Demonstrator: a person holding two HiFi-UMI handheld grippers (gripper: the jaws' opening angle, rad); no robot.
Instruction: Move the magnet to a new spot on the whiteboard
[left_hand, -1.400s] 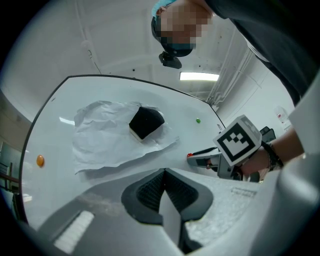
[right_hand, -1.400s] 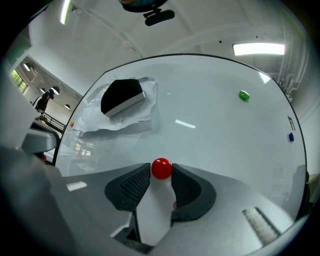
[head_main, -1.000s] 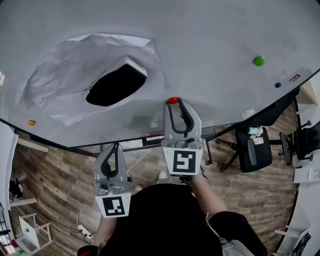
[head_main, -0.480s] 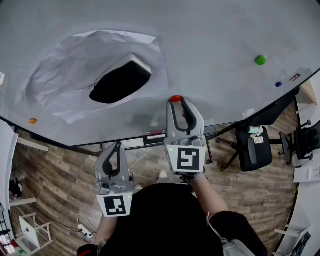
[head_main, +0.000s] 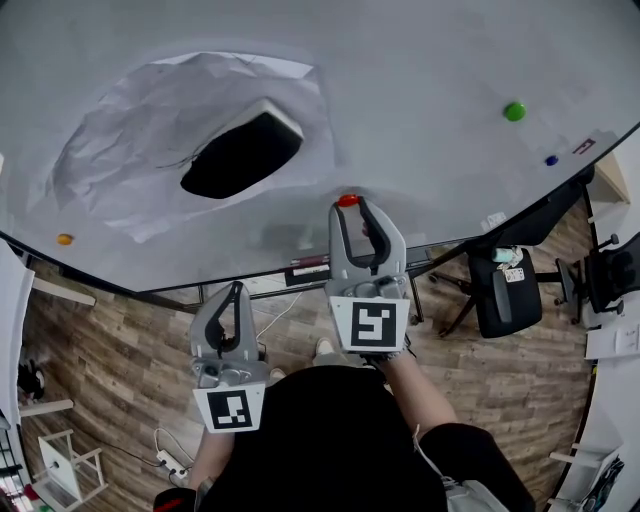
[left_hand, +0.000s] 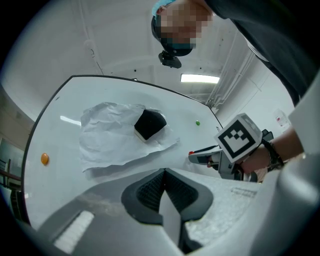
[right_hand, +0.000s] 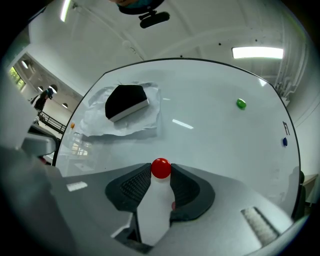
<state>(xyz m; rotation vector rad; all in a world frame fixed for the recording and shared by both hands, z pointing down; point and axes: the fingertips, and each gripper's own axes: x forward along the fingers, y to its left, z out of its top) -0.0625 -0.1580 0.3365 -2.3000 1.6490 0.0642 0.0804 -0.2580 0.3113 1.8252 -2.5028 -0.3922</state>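
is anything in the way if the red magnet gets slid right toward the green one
Nothing visible. The red magnet is gripped by the right hand-held gripper, and the whiteboard from there to the green magnet is bare. The crumpled paper and black eraser lie to its left.

Right gripper (head_main: 352, 207) jaws pinch the red magnet (right_hand: 161, 168); left gripper (head_main: 236, 292) hangs back, jaws together.

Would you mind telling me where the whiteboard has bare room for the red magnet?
The widest bare stretch lies between the crumpled paper and the green magnet, above the red magnet. The left is crowded: eraser on the paper, orange magnet beyond.
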